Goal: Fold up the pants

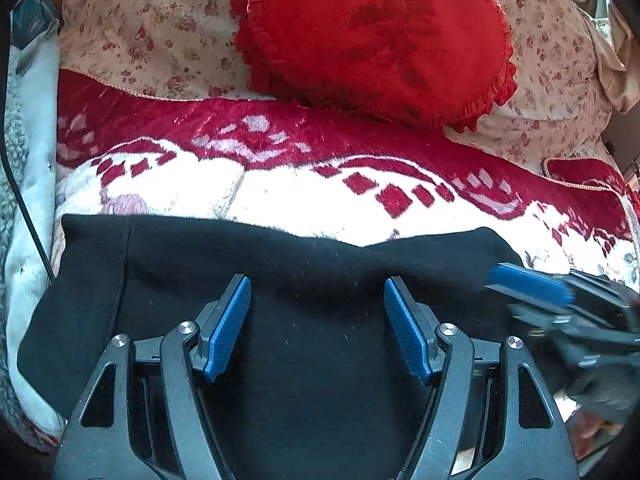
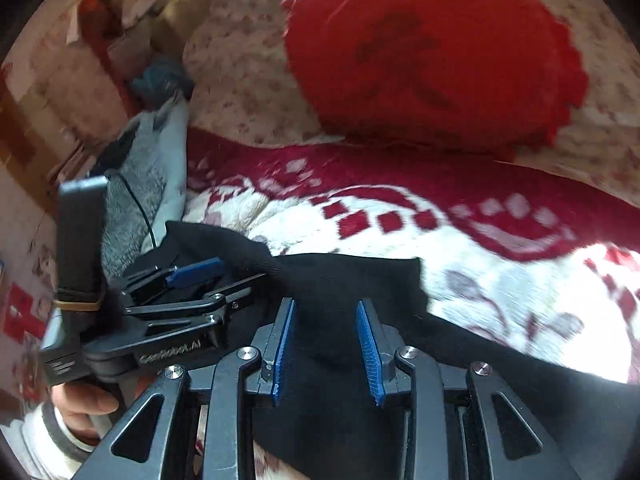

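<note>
- Black knit pants [image 1: 304, 280] lie flat across the near edge of a plush red-and-white patterned blanket [image 1: 304, 184], below a round red frilled cushion [image 1: 376, 40].
- Left gripper [image 1: 317, 322] hangs over the dark cloth, jaws spread, holding nothing.
- Right gripper [image 2: 326, 344] likewise gapes, empty, near the fabric's far corner.
- Judging by this, a fold is between grasps; next, each gripper should pinch an edge.

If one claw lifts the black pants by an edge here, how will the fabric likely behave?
The black pants would probably droop rather than hold shape: they already sag and wrinkle over the blanket. The knit looks thick, so likely grippy, not slippery. Both the left claw and right claw are open above them.
</note>
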{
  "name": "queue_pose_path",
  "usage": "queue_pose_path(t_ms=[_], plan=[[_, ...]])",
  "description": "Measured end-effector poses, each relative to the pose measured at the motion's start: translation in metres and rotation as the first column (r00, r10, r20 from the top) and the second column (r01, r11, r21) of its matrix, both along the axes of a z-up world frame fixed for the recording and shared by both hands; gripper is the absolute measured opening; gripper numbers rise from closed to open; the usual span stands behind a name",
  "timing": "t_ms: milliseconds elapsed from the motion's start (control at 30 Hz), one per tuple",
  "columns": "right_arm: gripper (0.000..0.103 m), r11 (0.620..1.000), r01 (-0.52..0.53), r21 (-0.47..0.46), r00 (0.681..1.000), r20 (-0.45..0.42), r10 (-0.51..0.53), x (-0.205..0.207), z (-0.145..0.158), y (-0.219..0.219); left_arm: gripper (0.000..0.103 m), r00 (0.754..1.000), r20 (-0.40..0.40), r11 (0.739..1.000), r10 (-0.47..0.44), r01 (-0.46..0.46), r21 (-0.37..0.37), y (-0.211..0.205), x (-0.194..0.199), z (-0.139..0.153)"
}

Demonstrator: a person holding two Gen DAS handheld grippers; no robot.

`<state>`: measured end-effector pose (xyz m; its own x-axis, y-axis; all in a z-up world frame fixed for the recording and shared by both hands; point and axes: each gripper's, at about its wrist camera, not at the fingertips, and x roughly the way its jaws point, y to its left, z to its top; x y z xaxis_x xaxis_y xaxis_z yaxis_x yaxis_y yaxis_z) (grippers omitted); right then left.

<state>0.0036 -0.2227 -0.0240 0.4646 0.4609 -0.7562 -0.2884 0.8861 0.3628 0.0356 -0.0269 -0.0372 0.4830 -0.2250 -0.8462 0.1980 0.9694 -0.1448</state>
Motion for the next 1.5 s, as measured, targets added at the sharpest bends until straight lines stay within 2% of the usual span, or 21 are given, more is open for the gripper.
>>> queue_pose_path(t_ms=[100,233,333,500,600,700,800,867,933,1033,1100,1267,1367,1500], plan=[[0.03,0.99,0.035,-0.133,0.999,-0.018,-0.038,0.024,-0.022,0.011,0.071,1.0,0.007,1.0,-0.005,0.005,0.003,0.002,0.008,-0.004],[0.03,0.992,0.093,-0.081,0.995,-0.019,-0.095,0.049,-0.036,0.004,0.071,1.0,0.011,1.0,-0.003,0.003,-0.005,0.004,0.012,-0.003],[0.03,0.991,0.088,-0.096,0.995,-0.031,-0.092,0.056,-0.033,0.005,0.071,1.0,0.013,1.0,0.016,-0.016,-0.012,0.011,0.009,0.004],[0.03,0.991,0.084,-0.1,0.996,-0.022,-0.086,0.037,-0.017,0.0,0.071,0.994,0.047,0.996,0.094,-0.094,-0.002,0.045,-0.009,0.02],[0.03,0.989,0.069,-0.131,0.998,0.005,-0.069,0.01,-0.006,-0.002,0.071,0.99,0.042,0.991,0.133,-0.133,-0.017,0.066,-0.019,0.022],[0.03,0.987,0.048,-0.152,0.999,0.01,-0.047,-0.009,-0.004,0.0,0.071,0.983,0.053,0.985,0.175,-0.175,0.001,0.08,-0.03,0.021],[0.03,0.985,0.043,-0.165,0.999,0.016,-0.041,-0.014,-0.006,0.004,0.071,0.979,0.022,0.979,0.203,-0.203,0.0,0.089,-0.032,0.013],[0.03,0.986,0.033,-0.164,0.999,0.003,-0.033,-0.013,-0.012,0.01,0.072,0.978,-0.013,0.978,0.207,-0.207,0.031,0.088,-0.028,0.0],[0.031,0.981,0.029,-0.193,1.0,-0.005,-0.031,-0.01,-0.023,0.017,0.081,0.977,0.005,0.976,0.211,-0.211,0.046,0.087,-0.026,-0.008],[0.036,0.978,0.035,-0.206,0.999,0.028,-0.03,-0.007,-0.028,0.024,0.082,0.974,-0.001,0.974,0.226,-0.226,0.023,0.09,-0.027,-0.009],[0.037,0.977,0.027,-0.212,0.999,0.023,-0.022,-0.007,-0.025,0.025,0.082,0.972,0.0,0.971,0.237,-0.237,0.027,0.091,-0.03,-0.003],[0.037,0.984,0.004,-0.178,1.0,0.009,-0.003,-0.026,-0.01,0.009,0.082,0.972,0.065,0.973,0.228,-0.23,0.03,0.085,-0.047,0.029],[0.037,0.983,0.035,-0.181,0.999,0.031,-0.03,-0.048,-0.002,-0.013,0.082,0.977,0.112,0.982,0.183,-0.188,0.036,0.069,-0.06,0.051],[0.037,0.983,0.107,-0.152,0.994,-0.006,-0.109,-0.074,-0.009,-0.061,0.082,0.984,0.152,0.995,0.095,-0.1,0.028,0.036,-0.077,0.072]])
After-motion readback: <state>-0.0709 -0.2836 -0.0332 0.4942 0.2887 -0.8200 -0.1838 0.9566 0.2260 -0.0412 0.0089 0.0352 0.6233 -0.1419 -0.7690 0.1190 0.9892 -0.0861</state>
